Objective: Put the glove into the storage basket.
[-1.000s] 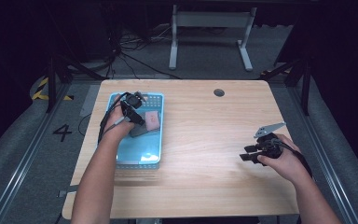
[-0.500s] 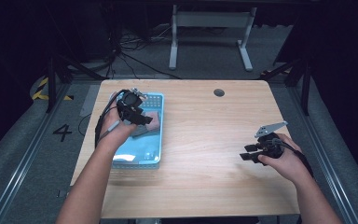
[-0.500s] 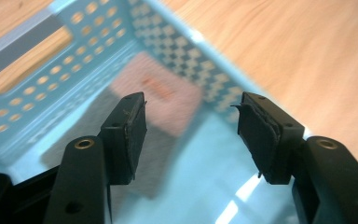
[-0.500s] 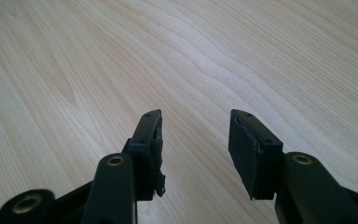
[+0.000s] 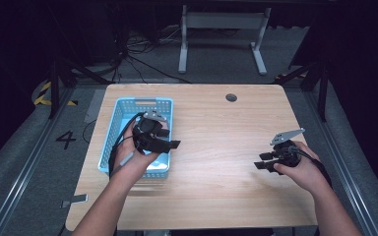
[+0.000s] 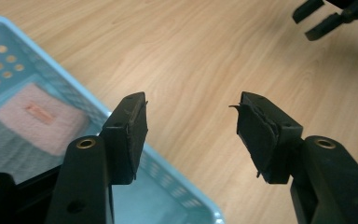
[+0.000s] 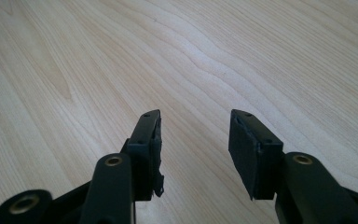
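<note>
My left gripper [image 5: 170, 138] hovers over the right rim of a light blue perforated basket [image 5: 109, 137] and points right across the table. Its jaws stand open with nothing between them [image 6: 191, 107]. In the left gripper view a pink pad [image 6: 37, 116] lies flat in the basket [image 6: 51, 70], left of and below the jaws, with a grey piece beside it. My right gripper [image 5: 260, 161] rests low over bare wood near the table's right side, pointing left. Its jaws are open and empty [image 7: 193, 116].
The wooden table [image 5: 216, 123] has a round cable hole [image 5: 231, 97] near its far edge. Bare wood lies between the basket and the right gripper, whose jaws [image 6: 326, 18] appear at the top right of the left gripper view. Dark floor and cables surround the table.
My left hand has lifted from the basket's far part, come toward the near right rim and turned to point right. The right hand has stayed put.
</note>
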Action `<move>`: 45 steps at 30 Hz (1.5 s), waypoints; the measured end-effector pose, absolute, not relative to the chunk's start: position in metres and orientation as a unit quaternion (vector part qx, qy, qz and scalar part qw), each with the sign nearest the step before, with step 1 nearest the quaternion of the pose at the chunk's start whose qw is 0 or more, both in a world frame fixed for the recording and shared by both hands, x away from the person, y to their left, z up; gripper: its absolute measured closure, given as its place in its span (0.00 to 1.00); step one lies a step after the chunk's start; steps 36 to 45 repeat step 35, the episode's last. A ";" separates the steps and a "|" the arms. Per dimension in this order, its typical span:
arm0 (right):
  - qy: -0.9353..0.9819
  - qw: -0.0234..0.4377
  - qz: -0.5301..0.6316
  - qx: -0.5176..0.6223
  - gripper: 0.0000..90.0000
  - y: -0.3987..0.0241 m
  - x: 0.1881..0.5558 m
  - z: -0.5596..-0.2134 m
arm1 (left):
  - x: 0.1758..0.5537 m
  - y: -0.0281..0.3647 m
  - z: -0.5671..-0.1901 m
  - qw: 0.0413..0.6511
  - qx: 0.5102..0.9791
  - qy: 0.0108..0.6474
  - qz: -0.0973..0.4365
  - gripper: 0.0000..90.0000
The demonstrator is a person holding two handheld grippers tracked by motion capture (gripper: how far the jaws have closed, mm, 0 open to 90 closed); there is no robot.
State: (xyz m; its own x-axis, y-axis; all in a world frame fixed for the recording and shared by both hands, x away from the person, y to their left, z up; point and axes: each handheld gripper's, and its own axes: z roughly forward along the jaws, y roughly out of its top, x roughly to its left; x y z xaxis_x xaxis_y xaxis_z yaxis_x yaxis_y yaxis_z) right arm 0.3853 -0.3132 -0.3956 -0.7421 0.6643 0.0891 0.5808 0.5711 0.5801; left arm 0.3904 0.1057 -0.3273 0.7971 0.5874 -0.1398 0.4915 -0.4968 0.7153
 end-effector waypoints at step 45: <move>0.883 0.064 0.286 0.366 0.57 -0.313 0.389 -0.414 | 0.312 0.024 -0.447 0.378 0.892 0.241 0.051 0.45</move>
